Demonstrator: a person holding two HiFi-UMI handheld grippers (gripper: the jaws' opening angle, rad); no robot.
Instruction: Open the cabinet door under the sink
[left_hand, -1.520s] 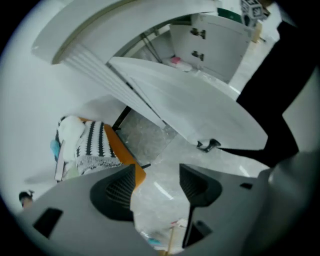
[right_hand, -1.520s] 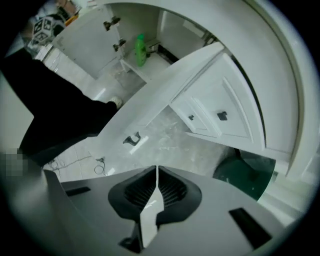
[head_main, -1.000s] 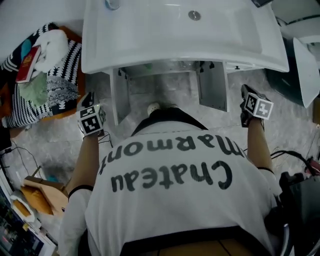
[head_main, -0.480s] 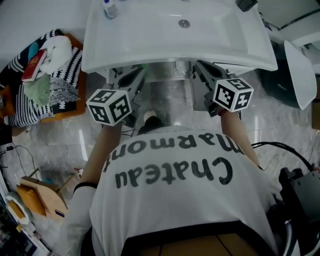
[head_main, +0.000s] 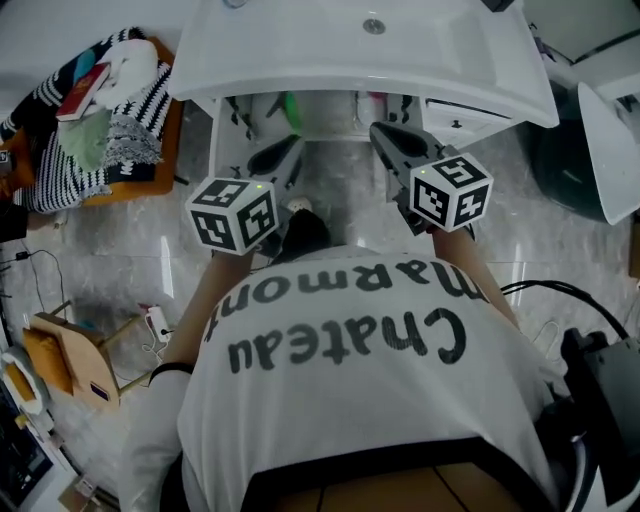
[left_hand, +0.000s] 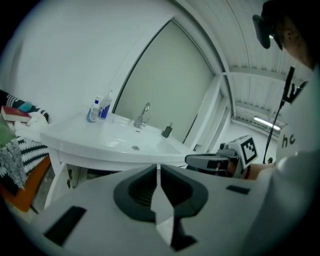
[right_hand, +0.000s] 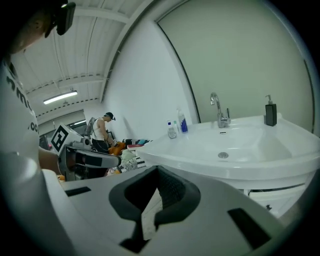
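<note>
cabinet doors (head_main: 228, 135) white, swung open; left claw (left_hand: 157, 170) and right claw (right_hand: 156, 172) pressed together

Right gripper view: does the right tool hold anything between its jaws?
No, the right tool is shut, and its jaws meet with nothing between them.

The head view is a bit dim and gray. The white sink (head_main: 330, 60) at the top is the brightest part and looks washed out. The cabinet (head_main: 330, 155) under it sits in dark shadow. The floor (head_main: 120, 270) at the left shines with soft glare. Both gripper views are round with black corners, and straight lines bend near the edges. A long lamp (right_hand: 60, 97) glows at the upper left of the right gripper view. A second lamp (left_hand: 265, 121) glows at the right of the left gripper view.
</note>
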